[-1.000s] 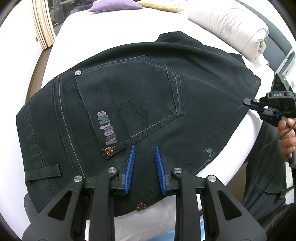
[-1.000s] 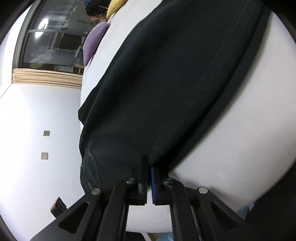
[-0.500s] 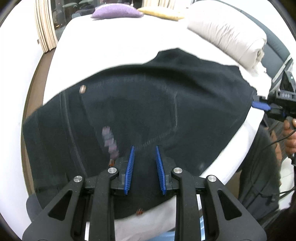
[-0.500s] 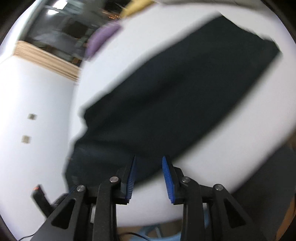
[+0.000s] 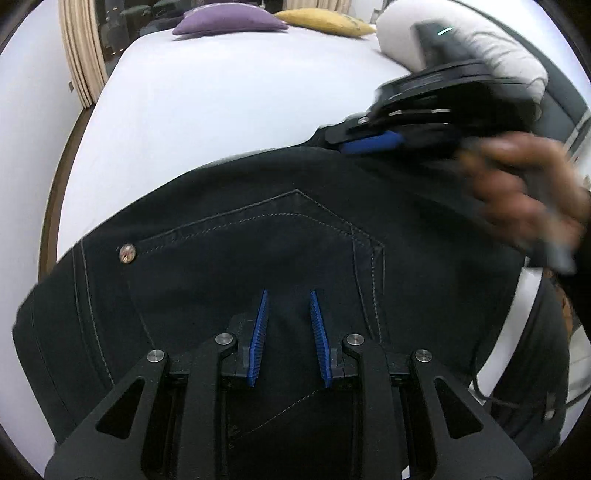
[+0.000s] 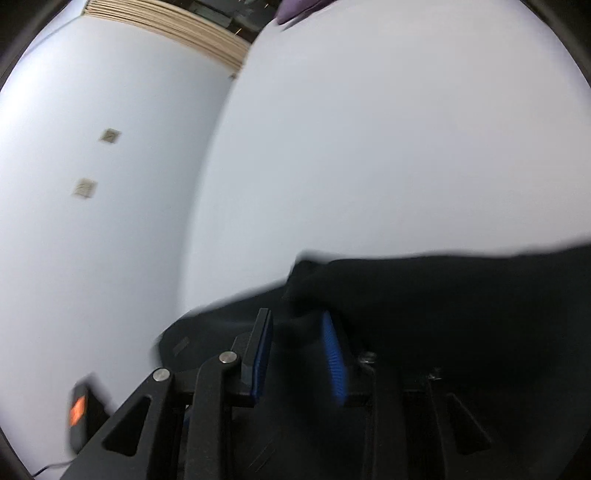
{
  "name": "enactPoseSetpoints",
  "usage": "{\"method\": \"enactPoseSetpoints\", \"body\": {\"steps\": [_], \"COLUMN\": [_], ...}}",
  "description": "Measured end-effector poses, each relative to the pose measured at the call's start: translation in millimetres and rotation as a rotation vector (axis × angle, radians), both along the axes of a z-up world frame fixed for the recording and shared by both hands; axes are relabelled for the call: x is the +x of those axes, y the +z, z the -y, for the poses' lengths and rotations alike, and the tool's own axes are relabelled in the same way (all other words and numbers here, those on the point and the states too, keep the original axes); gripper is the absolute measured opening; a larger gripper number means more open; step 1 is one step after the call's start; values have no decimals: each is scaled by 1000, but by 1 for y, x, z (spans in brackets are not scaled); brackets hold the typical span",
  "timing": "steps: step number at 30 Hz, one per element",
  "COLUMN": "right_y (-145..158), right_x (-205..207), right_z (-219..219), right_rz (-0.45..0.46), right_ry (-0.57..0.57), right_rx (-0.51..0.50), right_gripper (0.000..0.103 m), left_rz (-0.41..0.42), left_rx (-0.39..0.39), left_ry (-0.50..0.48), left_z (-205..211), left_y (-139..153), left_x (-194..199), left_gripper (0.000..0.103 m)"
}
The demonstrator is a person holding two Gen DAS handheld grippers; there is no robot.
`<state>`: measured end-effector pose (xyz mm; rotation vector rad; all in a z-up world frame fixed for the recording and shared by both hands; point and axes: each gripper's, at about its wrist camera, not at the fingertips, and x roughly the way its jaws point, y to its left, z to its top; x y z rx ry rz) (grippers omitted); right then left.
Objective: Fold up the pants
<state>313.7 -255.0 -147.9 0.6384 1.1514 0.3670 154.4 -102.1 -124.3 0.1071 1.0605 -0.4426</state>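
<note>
Both tools parted, empty: left tool [image 5: 287, 325], right tool [image 6: 297, 349] over pants [image 5: 258, 258]; cushions [image 5: 229, 20] beyond.

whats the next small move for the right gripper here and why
Probably close the right gripper on the far edge of the black pants. Its jaws are open with dark cloth lying between the fingers, right at the fabric's edge on the white bed. The left gripper is also open over the back pocket, so nothing is gripped yet. The right view is blurred, so depth is uncertain.
</note>
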Motion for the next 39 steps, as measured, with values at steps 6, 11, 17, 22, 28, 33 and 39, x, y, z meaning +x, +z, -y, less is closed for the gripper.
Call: {"method": "enactPoseSetpoints", "body": {"steps": [6, 11, 17, 22, 28, 33, 39], "right_y": [22, 56, -12, -30, -21, -3, 46], "right_x": [22, -42, -99, -128, -199, -265, -231], "right_z": [42, 24, 3, 122, 279, 315, 251], "right_rz": [100, 209, 74, 113, 114, 32, 269], "right_ry": [-209, -127, -47, -362, -761, -984, -733], "right_rx": [-87, 121, 173, 198, 14, -94, 53], "right_gripper": [11, 26, 26, 0, 0, 1, 49], "left_rz": [17, 28, 56, 49, 53, 52, 77], "left_rx": [-20, -33, 20, 6, 29, 50, 46], "left_ry": [-1, 30, 11, 27, 34, 45, 6], "left_z": [-10, -8, 1, 0, 3, 4, 31], "left_y": [-3, -2, -8, -8, -3, 0, 12], "left_x": [-5, -9, -12, -17, -14, -18, -24], "left_gripper": [22, 23, 23, 23, 23, 23, 23]}}
